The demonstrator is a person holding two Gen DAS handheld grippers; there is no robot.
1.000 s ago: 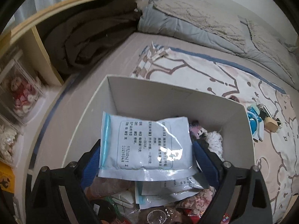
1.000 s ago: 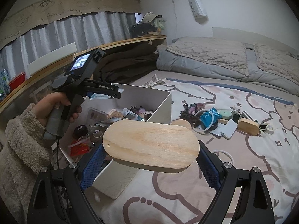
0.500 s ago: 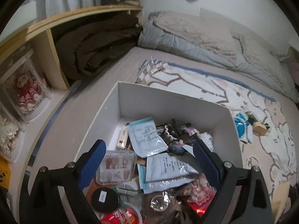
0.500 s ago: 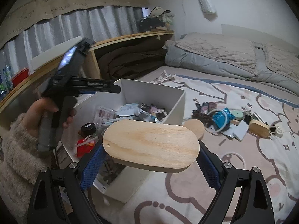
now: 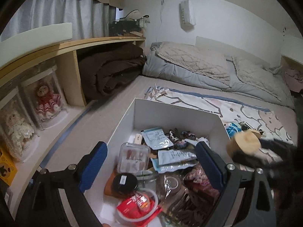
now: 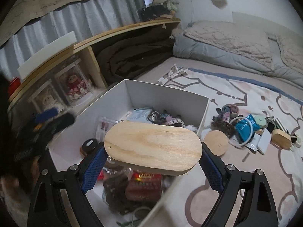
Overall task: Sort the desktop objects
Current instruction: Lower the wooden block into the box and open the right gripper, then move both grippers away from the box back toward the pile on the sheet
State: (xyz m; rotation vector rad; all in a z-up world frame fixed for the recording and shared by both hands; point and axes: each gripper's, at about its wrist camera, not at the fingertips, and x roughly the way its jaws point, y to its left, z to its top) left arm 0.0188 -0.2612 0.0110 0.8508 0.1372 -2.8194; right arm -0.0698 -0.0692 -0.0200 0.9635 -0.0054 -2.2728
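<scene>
I'm in a bedroom at home. A bed [image 5: 198, 87] with a rumpled duvet [image 5: 189, 64] fills it. Dolls [image 5: 46, 102] sit under a curtained [image 5: 56, 19] shelf.

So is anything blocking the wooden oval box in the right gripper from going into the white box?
Nothing visible does. The right gripper holds the wooden oval box above the open-topped white box, whose floor is already piled with packets and small items. The left gripper stands empty.

No legible text on any object.
</scene>
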